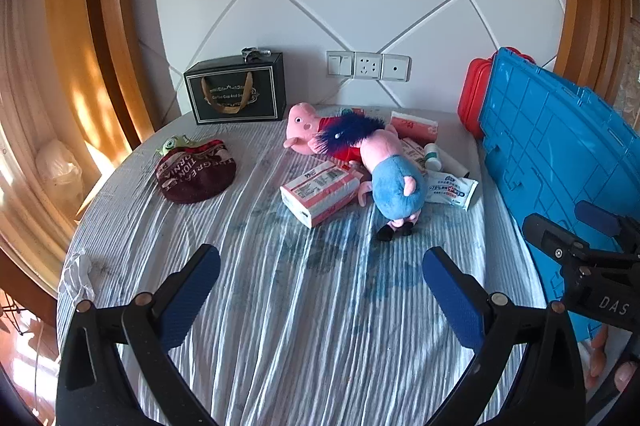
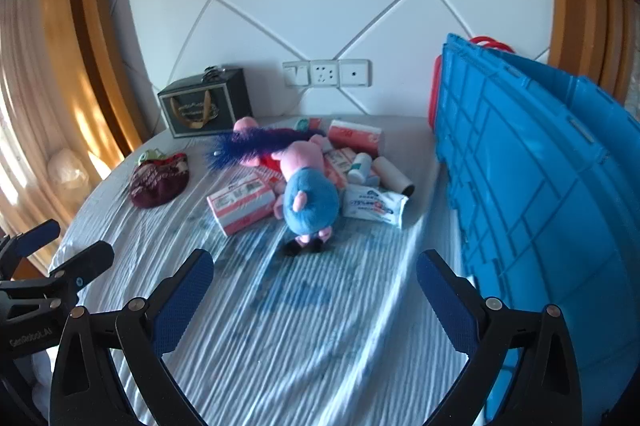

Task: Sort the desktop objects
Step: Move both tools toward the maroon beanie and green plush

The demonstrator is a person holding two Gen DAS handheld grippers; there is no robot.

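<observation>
Blue crate stands beside piled plush pig.

Left gripper: black frame, blue pads, jaws spread wide, nothing between, above grey-white wrinkled cloth.
Blue-bodied pink plush pig lying on red-dressed pink plush pig.
Pink-and-white carton just left.
White wipes packet right.
Blue plastic crate at right edge.
Maroon printed pouch left.
Black gift box against wall.
Right gripper partly visible, lower right.
</observation>
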